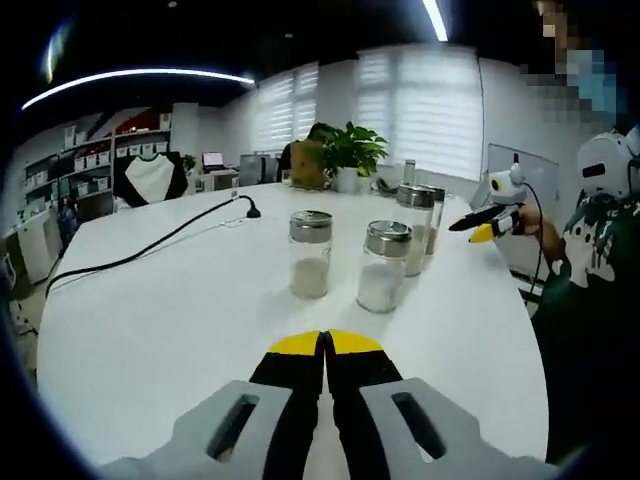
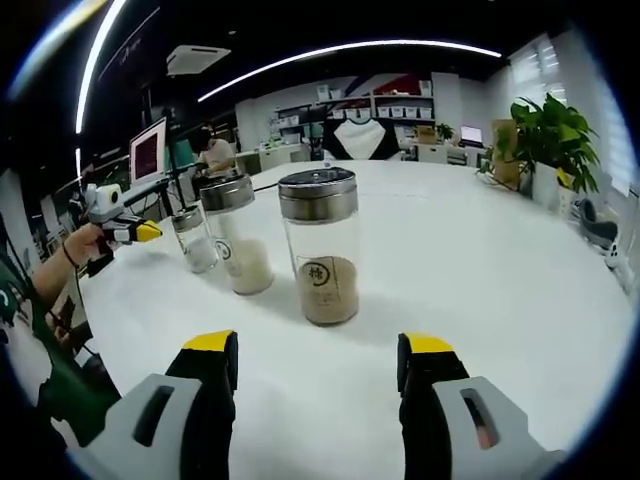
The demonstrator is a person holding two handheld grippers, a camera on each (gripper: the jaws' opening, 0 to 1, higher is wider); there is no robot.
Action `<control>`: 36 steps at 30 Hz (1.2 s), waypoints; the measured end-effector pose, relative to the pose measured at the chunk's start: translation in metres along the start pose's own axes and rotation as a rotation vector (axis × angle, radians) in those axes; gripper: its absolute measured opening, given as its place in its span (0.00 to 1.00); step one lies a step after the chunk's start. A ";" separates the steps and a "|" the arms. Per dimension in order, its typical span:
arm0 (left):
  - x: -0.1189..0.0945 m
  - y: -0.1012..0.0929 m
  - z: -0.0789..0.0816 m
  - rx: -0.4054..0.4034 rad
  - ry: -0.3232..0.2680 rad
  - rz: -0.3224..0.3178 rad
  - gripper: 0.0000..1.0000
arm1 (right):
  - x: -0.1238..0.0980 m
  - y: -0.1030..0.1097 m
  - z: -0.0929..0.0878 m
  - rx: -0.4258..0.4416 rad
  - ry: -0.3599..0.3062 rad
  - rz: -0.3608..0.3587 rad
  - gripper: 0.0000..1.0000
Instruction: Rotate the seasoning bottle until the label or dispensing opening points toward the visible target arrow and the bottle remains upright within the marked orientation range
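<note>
Centre frame, on round white table (image 2: 480, 250): clear glass seasoning bottle with steel lid (image 2: 321, 246).
Lower frame: right gripper (image 2: 320, 362) spread wide; left gripper (image 1: 325, 345) pressed together, empty.

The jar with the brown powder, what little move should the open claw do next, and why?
Probably ease the right claw forward so its jaws pass on either side of the jar with the brown powder. The jaws stand wide apart, short of the jar, which stands upright on the white table straight ahead. The jar must be held before it can be turned.
</note>
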State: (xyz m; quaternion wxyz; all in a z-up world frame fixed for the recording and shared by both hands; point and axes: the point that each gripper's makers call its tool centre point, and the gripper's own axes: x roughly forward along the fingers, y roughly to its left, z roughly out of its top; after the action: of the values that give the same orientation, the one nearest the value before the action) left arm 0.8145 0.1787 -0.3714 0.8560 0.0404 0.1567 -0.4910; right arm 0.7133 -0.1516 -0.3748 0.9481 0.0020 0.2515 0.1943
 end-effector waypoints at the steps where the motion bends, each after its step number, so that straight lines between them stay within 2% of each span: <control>1: 0.001 -0.001 0.000 -0.001 -0.006 -0.001 0.01 | 0.000 0.001 0.000 0.001 -0.002 0.002 0.65; 11: 0.008 -0.006 0.009 0.007 -0.049 -0.018 0.01 | 0.000 0.000 0.002 -0.013 0.004 -0.003 0.66; 21: 0.015 -0.009 0.014 0.023 -0.044 -0.020 0.02 | 0.002 0.001 0.008 -0.018 -0.003 0.003 0.66; 36: 0.019 -0.006 0.015 0.015 -0.041 -0.014 0.03 | 0.002 -0.001 0.005 -0.011 0.001 0.000 0.66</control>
State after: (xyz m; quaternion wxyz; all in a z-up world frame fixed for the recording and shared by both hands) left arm 0.8218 0.1569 -0.3626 0.8552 0.0356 0.1357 -0.4990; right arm 0.7173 -0.1516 -0.3715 0.9480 -0.0034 0.2508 0.1956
